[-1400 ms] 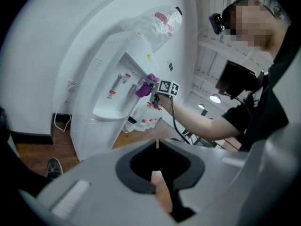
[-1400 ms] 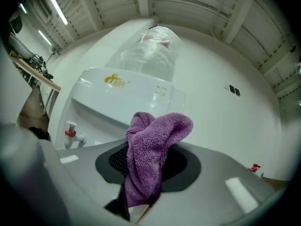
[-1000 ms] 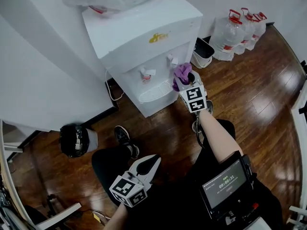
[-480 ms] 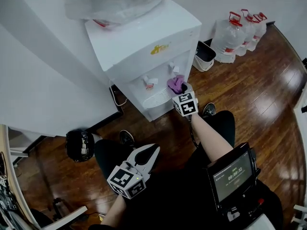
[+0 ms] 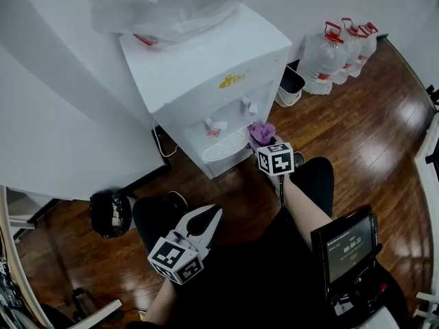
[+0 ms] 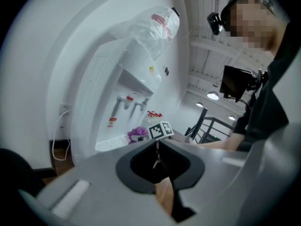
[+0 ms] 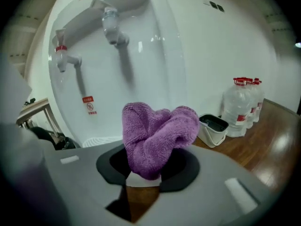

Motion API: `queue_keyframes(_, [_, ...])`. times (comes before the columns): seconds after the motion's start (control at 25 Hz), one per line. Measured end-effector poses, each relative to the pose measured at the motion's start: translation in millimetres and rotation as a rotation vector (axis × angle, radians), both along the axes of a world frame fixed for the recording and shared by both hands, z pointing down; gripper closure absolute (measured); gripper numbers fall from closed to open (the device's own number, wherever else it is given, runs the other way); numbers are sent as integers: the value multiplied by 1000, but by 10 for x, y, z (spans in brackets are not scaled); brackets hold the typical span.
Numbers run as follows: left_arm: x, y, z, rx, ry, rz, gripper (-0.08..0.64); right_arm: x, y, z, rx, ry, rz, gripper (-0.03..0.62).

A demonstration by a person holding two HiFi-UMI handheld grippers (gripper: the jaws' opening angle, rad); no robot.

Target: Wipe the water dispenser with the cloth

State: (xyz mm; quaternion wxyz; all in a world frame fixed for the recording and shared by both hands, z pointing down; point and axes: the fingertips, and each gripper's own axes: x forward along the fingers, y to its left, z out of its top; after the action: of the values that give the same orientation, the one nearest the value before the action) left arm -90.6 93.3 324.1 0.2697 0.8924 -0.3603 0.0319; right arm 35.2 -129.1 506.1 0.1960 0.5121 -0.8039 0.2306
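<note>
The right tool (image 5: 265, 141) (image 7: 143, 173) is pinching a bunched purple cloth (image 5: 261, 131) (image 7: 157, 134); its jaws have just been closing, with the cloth wadded between them and bulging out ahead of the tips. The cloth is sitting low against the front of the white water dispenser (image 5: 206, 60) (image 7: 188, 55), which is filling the space directly ahead of this tool; whether cloth and panel are touching I cannot tell.

Two taps are jutting out of the front above and to the left of the cloth, one red-tipped (image 5: 213, 125) (image 7: 62, 56) and one pale (image 5: 249, 106) (image 7: 113, 29). One slotted drip tray (image 5: 221, 147) is lying just left of the tool's tips. One big bottle (image 5: 164, 5) wrapped in clear film is sitting on top of the dispenser.

To the right of the right tool, one small white bin (image 5: 289, 84) (image 7: 212, 128) is standing on the wooden floor (image 5: 370, 136), and past it three red-capped jugs (image 5: 329, 50) (image 7: 242, 107) are clustering by the wall.

The left tool (image 5: 215, 213) (image 6: 157, 147) is hovering over the person's lap, well behind the right one, jaws pressed together with nothing between them. To its left, one black bag (image 5: 110, 214) is lying on the floor, and one white cable (image 5: 159, 139) is looping down beside the dispenser. One screen (image 5: 350, 249) is strapped to the right forearm.
</note>
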Motion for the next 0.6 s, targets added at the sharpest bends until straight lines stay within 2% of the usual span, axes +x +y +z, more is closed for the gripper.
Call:
queue_keyframes(0.08, [10, 1, 22, -8, 6, 2, 522, -70, -79, -104, 41, -1, 6, 477])
queue_keyframes(0.16, [4, 6, 53, -20, 12, -1, 522, -248, -212, -202, 95, 42, -18, 477])
queue_keyframes(0.32, [-37, 51, 47, -20, 9, -12, 522, -827, -84, -76, 81, 127, -157, 476])
queue_keyframes(0.4, [-80, 75, 54, -24, 5, -19, 522, -1214, 195, -76, 87, 106, -263, 476])
queue_keyframes(0.52, [-119, 99, 96, -38, 1, -23, 522, -1804, 574, -113, 108, 20, -427, 476])
queue_keyframes(0.6, [-118, 130, 106, -42, -1, -20, 522, -1962, 705, -77, 102, -33, -465, 471])
